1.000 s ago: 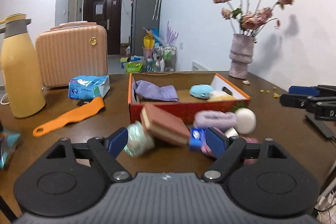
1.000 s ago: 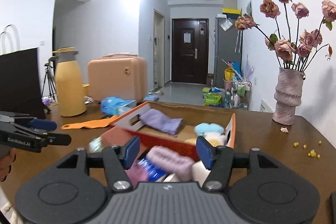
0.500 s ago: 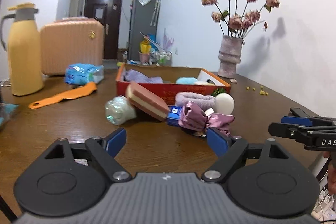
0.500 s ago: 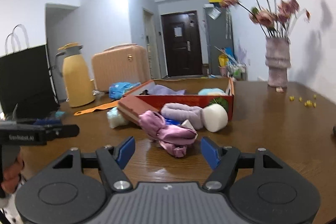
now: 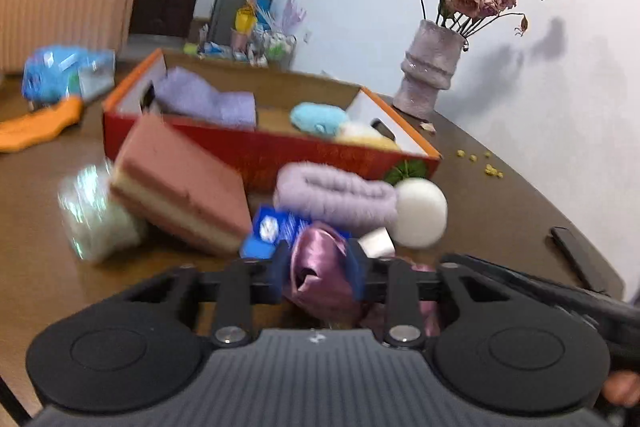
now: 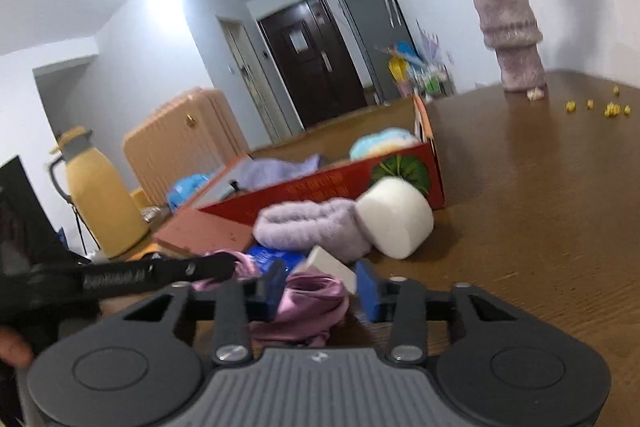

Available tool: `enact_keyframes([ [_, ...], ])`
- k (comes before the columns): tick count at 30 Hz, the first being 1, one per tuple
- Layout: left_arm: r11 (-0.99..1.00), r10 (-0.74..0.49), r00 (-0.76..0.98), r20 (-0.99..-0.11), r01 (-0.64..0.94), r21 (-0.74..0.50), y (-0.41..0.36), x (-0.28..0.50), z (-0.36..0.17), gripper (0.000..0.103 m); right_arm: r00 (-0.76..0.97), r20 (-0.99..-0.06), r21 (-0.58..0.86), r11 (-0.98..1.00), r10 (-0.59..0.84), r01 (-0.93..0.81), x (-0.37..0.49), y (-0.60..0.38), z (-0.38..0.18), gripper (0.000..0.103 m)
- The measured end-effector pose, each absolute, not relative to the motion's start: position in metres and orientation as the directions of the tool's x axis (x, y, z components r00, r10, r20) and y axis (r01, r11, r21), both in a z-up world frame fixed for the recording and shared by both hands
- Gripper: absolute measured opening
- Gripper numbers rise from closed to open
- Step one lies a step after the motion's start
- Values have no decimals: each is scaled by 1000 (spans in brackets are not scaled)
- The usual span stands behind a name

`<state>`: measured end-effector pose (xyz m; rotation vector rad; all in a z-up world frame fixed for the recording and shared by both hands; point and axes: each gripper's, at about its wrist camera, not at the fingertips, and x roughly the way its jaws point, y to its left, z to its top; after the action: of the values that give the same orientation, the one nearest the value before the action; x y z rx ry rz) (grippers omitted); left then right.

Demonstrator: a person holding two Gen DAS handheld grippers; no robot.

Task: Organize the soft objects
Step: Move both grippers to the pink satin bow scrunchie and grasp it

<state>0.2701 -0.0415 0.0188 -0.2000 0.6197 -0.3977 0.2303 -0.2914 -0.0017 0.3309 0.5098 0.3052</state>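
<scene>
The left wrist view showed more of the left side of the worktop [image 5: 500, 211]. There a blurry green see-through pack [image 5: 96, 215] sat beside a pink sponge [image 5: 180, 187] that leaned on the red box [image 5: 280, 151]. Only this view looked down into the box, where a purple cloth [image 5: 208, 99] and a blue puff [image 5: 318, 115] lay. A fuzzy purple roll [image 5: 336, 197] and a white ball [image 5: 420, 213] sat in front of the box, touching each other. A small blue packet [image 5: 276, 229] lay just in front of the roll.

The left tool [image 5: 318, 271] had just been closing, and its blue pads [image 5: 276, 273] pressed on one end of the shiny pink scrunchie [image 5: 320, 279], which lay on the worktop in front of the pile.

The right wrist view showed things the other did not: a yellow jug [image 6: 102, 203] at the far left and a white block [image 6: 332, 265] next to the scrunchie [image 6: 308, 307]. The left tool [image 6: 224, 267] came in from the left there. The right tool [image 6: 320, 291] had also just been closing. Its left pad touched the other end of the scrunchie, but I could not tell if the right pad did. A vase of flowers [image 6: 510, 39] stood far back on the right.
</scene>
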Motion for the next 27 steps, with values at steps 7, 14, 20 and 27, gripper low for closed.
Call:
enact_keyframes([
  [7, 894, -442, 708, -551, 299, -333, -23, 236, 0, 31, 750, -493, 377, 885, 441, -273, 231, -283, -20, 32],
  [14, 876, -480, 678, -556, 345, -337, -20, 232, -4, 29, 712, -548, 330, 895, 440, -298, 226, -270, -19, 25],
  [20, 861, -508, 681, -528, 381, -337, -18, 203, 5, 23, 716, -539, 305, 895, 444, -326, 202, -266, -8, 15],
  [27, 847, -530, 713, -459, 422, -322, -13, 186, 26, 22, 725, -477, 342, 865, 496, -367, 183, -273, 11, 15],
])
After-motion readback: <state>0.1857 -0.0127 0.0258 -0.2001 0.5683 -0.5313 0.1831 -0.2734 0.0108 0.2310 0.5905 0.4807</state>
